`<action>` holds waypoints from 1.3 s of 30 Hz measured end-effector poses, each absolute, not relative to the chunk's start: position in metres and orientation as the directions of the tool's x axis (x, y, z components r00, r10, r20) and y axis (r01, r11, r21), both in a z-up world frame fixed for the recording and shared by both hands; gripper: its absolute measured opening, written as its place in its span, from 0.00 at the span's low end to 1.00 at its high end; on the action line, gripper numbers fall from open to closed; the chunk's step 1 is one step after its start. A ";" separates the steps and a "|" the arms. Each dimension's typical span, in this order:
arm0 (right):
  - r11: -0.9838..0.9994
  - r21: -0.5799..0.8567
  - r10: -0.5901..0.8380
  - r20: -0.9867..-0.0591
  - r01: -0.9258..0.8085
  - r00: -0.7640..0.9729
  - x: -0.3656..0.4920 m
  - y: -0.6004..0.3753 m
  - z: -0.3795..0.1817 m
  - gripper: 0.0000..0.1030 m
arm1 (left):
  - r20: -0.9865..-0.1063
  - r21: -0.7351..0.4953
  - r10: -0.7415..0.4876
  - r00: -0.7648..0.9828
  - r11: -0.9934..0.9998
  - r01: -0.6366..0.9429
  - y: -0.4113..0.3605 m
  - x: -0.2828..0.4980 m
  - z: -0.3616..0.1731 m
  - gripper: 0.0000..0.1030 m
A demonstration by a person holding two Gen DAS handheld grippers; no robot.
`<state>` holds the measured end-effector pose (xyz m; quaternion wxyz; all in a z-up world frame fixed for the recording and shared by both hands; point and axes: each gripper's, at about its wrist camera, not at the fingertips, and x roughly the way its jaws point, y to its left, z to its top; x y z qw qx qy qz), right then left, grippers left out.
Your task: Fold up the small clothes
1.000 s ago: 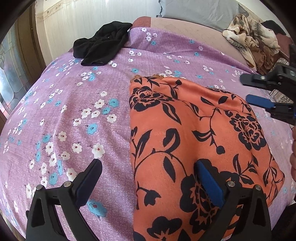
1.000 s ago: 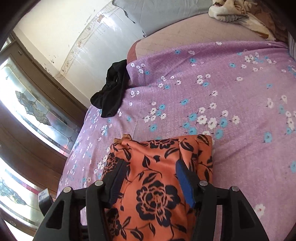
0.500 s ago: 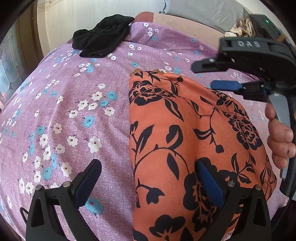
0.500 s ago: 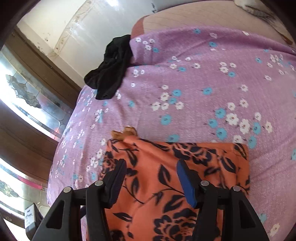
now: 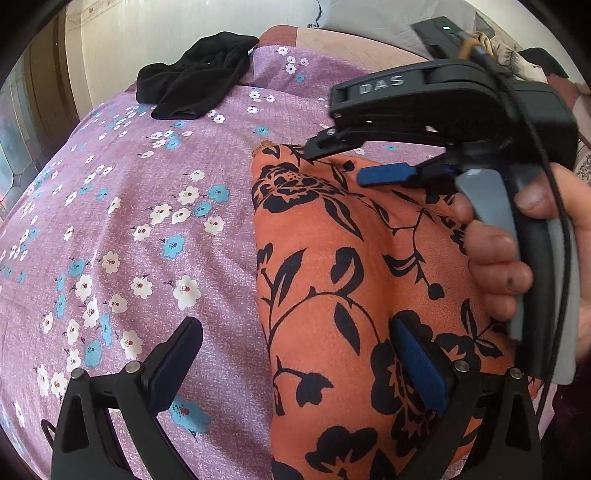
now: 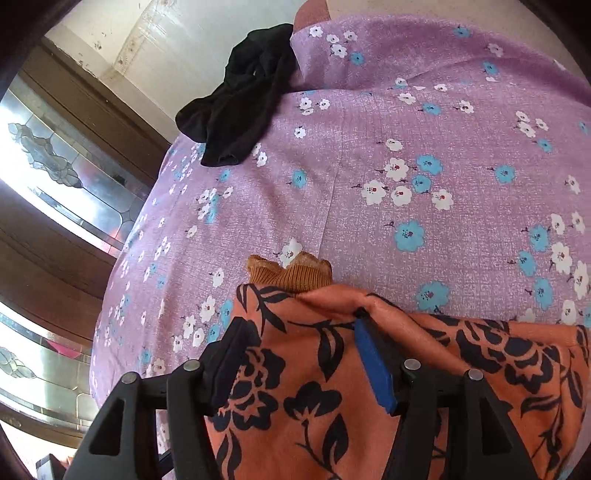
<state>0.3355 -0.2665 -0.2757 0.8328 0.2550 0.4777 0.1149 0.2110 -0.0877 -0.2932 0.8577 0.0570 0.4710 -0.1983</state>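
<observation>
An orange garment with black flowers (image 5: 332, 258) lies folded on the purple flowered bedsheet (image 5: 147, 221). My left gripper (image 5: 295, 354) stands open and low over the garment's near left edge, one finger over the sheet and one over the cloth. A hand holds my right gripper (image 5: 340, 162) over the garment's far left corner. In the right wrist view the right gripper (image 6: 299, 343) has its jaws opening, the orange garment (image 6: 332, 406) lying under and between the fingers, with no pad pressing it. A brown ribbed cuff (image 6: 291, 273) pokes out at that corner.
A crumpled black garment (image 5: 195, 85) (image 6: 243, 96) lies at the bed's far left corner by the pale wall. A wooden door with patterned glass (image 6: 55, 177) stands left of the bed. A grey pillow (image 5: 369, 14) sits at the head.
The right gripper has moved left across the orange garment to its far left corner, and the brown cuff now shows in front of it. The left gripper has stayed where it was.
</observation>
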 end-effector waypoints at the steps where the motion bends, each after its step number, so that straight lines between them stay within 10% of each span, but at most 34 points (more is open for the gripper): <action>1: 0.839 0.540 0.430 -0.731 0.065 0.530 0.327 -0.272 -0.272 0.62 | -0.830 -0.088 -0.286 0.478 0.915 0.393 -0.088 0.211 -0.293 0.99; 18: 0.799 0.589 0.416 -0.688 0.122 0.595 0.158 -0.328 -0.267 0.62 | -0.831 -0.075 -0.260 0.492 0.928 0.364 -0.091 0.204 -0.294 0.99; 39: 0.941 0.303 0.089 -0.655 0.152 0.751 0.049 -0.308 -0.180 0.64 | -0.714 0.014 -0.179 0.676 0.963 0.270 -0.060 0.136 -0.204 1.00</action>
